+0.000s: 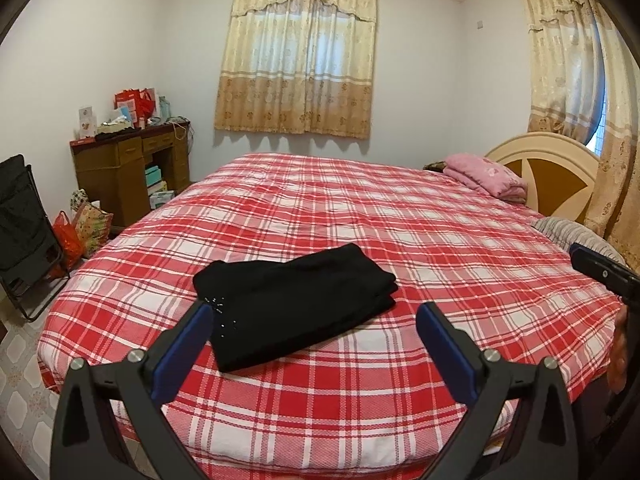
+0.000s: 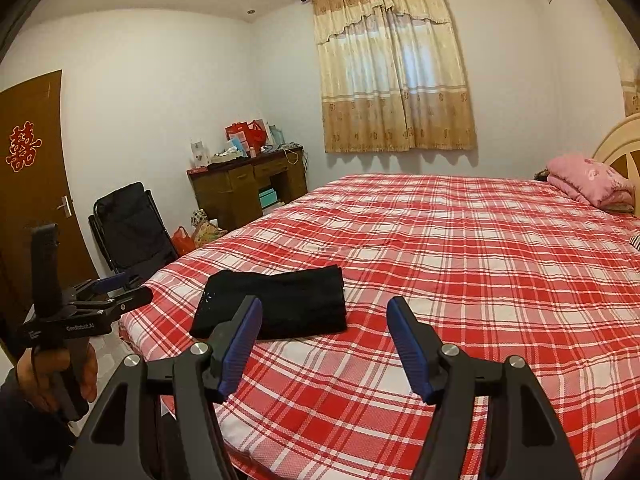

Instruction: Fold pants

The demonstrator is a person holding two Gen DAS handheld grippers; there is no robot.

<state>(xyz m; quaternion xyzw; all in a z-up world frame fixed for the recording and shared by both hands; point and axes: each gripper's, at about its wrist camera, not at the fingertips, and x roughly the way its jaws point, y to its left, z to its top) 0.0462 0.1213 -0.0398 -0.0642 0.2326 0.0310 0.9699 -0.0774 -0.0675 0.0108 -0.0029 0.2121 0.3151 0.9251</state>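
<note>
The black pants [image 1: 280, 280] lie folded into a compact rectangle with stacked layers on the red plaid bed [image 1: 360, 392], near its front left corner. My left gripper [image 1: 313, 307] hovers just in front of them, open, nothing between its blue pads. A finger of my right gripper [image 1: 596, 268] shows at the right edge. In the right wrist view the pants [image 2: 296, 292] rest ahead of my right gripper [image 2: 324, 306], which is open and holds nothing. My left gripper [image 2: 138, 285] sits off the bed's left corner, held by a hand [image 2: 60, 376].
A folded pink quilt [image 1: 486, 176] lies by the headboard [image 1: 560, 176], with a striped pillow [image 1: 572, 232] at the right bed edge. A cluttered wooden desk [image 2: 248, 184], a black folding chair [image 2: 128, 232] and bags [image 2: 200, 232] stand left of the bed. A door [image 2: 36, 184] is at far left.
</note>
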